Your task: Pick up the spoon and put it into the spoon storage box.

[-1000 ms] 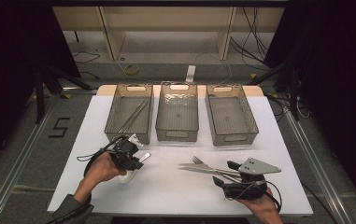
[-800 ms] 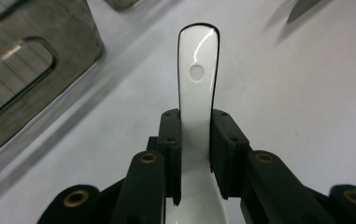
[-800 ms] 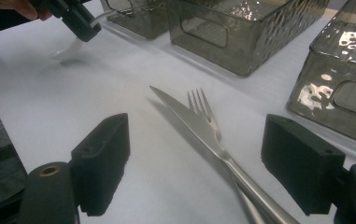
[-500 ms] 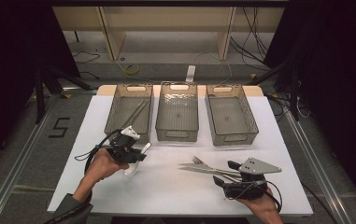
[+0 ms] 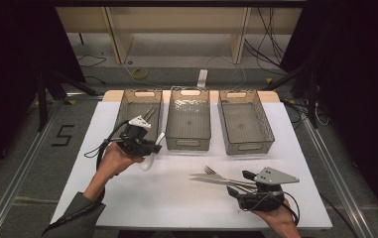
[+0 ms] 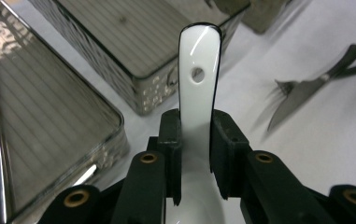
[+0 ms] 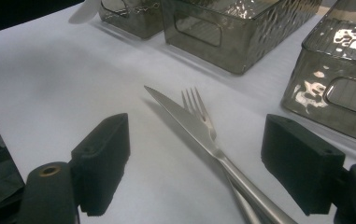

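Spoon: I have the white spoon (image 6: 199, 88) clamped between the pads of my left claw (image 5: 149, 147); its handle, with a small hole near the tip, sticks out past the jaws, and the bowl end hangs below the claw in the high view (image 5: 148, 161), above the tabletop (image 5: 142, 198).
Spoon's place: in front of the left bin (image 5: 127, 110), near its front right corner, just beside the middle bin (image 5: 188, 144).
Left bin: thin metal sticks (image 5: 149, 113) lie in it; I cannot tell what kind.
Middle bin: I see nothing in it.
Right bin (image 5: 265, 130): I see nothing in it either.
Knife and fork: the knife (image 7: 189, 125) lies across the fork (image 7: 195, 106) on the tabletop, blade and tines pointing to the left in the high view.
Left claw: clenched on the spoon's handle, narrow gap, pads pressing both sides.
Right claw (image 7: 203, 163): released, jaws wide apart, one on each side of the knife and fork, touching neither; it sits low at the near right of the tabletop.
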`<act>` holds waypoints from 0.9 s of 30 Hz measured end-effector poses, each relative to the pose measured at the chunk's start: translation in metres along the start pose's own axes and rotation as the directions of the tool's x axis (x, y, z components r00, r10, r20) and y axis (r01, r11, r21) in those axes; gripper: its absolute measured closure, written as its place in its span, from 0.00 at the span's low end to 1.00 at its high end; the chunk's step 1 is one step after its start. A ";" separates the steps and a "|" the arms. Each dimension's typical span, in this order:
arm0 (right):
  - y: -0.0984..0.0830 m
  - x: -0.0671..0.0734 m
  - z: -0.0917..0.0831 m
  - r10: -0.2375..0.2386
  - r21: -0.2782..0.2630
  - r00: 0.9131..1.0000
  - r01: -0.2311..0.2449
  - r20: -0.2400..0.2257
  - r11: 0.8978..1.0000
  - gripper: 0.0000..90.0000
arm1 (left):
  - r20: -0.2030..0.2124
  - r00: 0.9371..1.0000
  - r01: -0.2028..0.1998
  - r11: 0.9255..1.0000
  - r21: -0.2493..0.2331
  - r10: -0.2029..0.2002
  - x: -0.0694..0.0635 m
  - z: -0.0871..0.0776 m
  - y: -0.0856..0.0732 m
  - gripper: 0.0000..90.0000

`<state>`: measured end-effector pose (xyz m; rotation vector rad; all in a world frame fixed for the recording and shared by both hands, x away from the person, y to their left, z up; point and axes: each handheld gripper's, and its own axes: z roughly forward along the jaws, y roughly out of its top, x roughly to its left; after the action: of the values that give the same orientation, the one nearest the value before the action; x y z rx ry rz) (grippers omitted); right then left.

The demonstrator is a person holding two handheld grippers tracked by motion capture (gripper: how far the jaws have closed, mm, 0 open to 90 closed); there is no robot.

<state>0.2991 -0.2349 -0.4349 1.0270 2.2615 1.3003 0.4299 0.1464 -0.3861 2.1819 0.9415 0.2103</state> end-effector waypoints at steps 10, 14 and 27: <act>0.000 0.001 0.001 0.002 0.002 1.000 -0.002 -0.003 1.000 0.28 | -0.005 1.000 0.008 0.999 -0.047 -0.009 0.009 -0.004 0.029 0.83; 0.000 0.000 0.001 0.003 -0.001 1.000 -0.003 -0.004 1.000 0.28 | -0.005 1.000 0.024 0.997 -0.071 -0.025 0.014 -0.006 0.041 0.83; 0.000 0.000 0.001 0.001 0.000 1.000 -0.001 -0.007 1.000 0.28 | -0.031 0.998 0.048 0.996 -0.074 -0.050 0.030 0.000 0.065 0.83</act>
<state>0.3000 -0.2341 -0.4351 1.0252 2.2663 1.3060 0.4877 0.1370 -0.3455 2.0916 0.9891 0.2538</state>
